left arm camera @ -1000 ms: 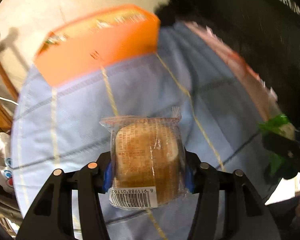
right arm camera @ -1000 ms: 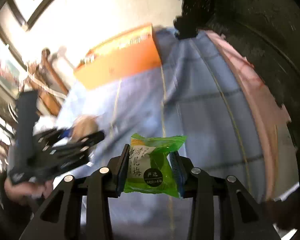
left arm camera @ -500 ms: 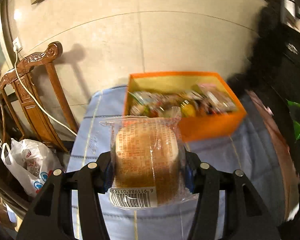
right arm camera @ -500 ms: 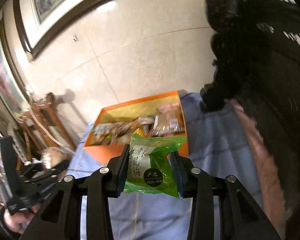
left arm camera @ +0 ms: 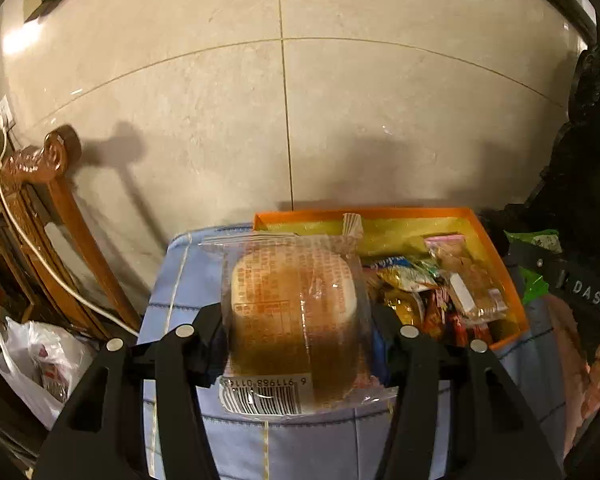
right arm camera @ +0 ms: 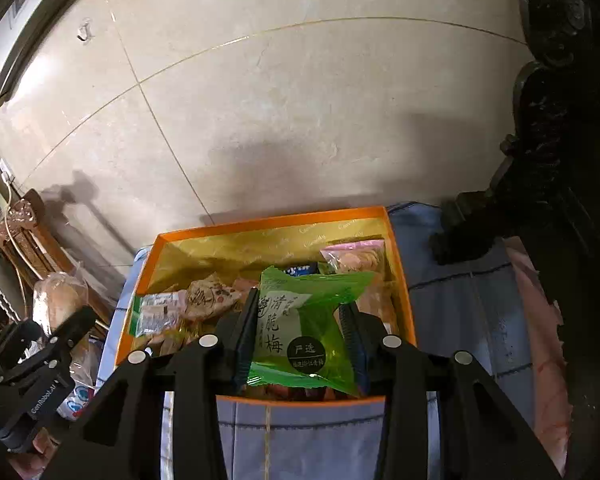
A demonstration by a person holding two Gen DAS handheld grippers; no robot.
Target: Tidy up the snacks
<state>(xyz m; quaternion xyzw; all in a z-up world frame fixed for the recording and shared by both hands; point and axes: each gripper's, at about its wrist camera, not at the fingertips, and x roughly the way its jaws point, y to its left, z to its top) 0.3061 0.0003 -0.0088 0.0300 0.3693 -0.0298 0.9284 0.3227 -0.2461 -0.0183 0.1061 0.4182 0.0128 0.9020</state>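
My left gripper [left arm camera: 296,332] is shut on a clear-wrapped brown cake [left arm camera: 294,312] with a barcode label, held above the blue cloth just left of the orange box [left arm camera: 496,248]. My right gripper [right arm camera: 300,340] is shut on a green plum snack packet [right arm camera: 304,328], held over the near edge of the orange box [right arm camera: 260,222]. The box has a yellow lining and holds several wrapped snacks [right arm camera: 204,296]. The left gripper with its cake [right arm camera: 56,300] shows at the left of the right wrist view. The right gripper's side [left arm camera: 572,284] shows at the right of the left wrist view.
The box stands on a table with a blue checked cloth [right arm camera: 452,300], against a beige tiled wall [left arm camera: 340,120]. A carved wooden chair [left arm camera: 40,208] and a white plastic bag [left arm camera: 32,364] are at the left. Dark carved furniture [right arm camera: 560,140] rises at the right.
Both grippers have tilted up and moved toward the box, each keeping its snack. The box's open top now faces the cameras, and the right gripper is over its near edge.
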